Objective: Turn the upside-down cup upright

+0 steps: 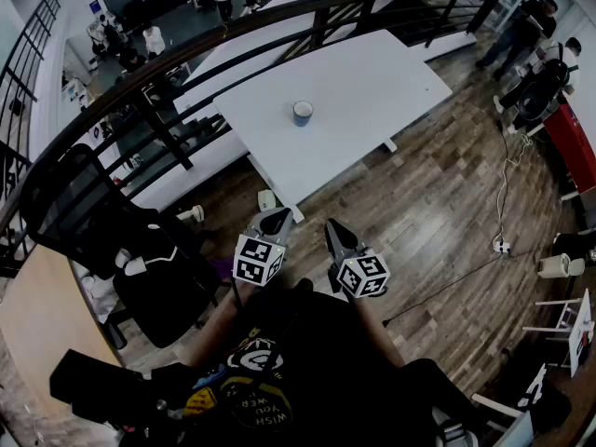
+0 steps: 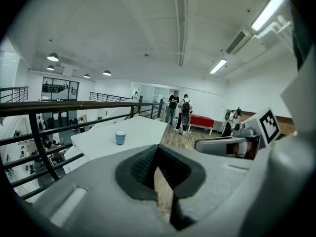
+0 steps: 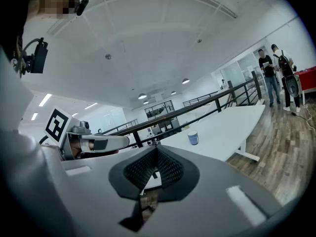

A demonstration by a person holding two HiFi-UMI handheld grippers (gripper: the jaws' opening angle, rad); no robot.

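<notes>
Blue-striped cup [image 1: 303, 113] with a pale top: on the table, not in either claw, and too small here to say which end is up. Left gripper [image 1: 277, 220]: jaws fully together, dark ribbed pads meeting at the tip, nothing between them. Right gripper [image 1: 335, 231]: same, jaws closed and empty. The two are side by side just in front of the person's torso, near each other but not touching, marker cubes facing the head camera, and both are tipped slightly down towards the table. The cup is well ahead of both tips, across a strip of brown wood-plank floor [image 1: 438, 212]. In the head view it sits roughly on the line between the two claws. In the left gripper view the cup [image 2: 120, 138] is left of and beyond the closed tips [image 2: 158, 149]. In the right gripper view it [image 3: 193, 138] is right of and beyond the tips [image 3: 157, 149]. The cup stands alone near the middle of the white rectangular table [image 1: 372, 73], away from its edges. A curved black metal railing [image 1: 233, 35] runs along the table's far side. A black office chair [image 1: 102, 222] is at the person's left, and people stand [image 1: 521, 26] far off at the right near a red cabinet [image 1: 573, 147].
</notes>
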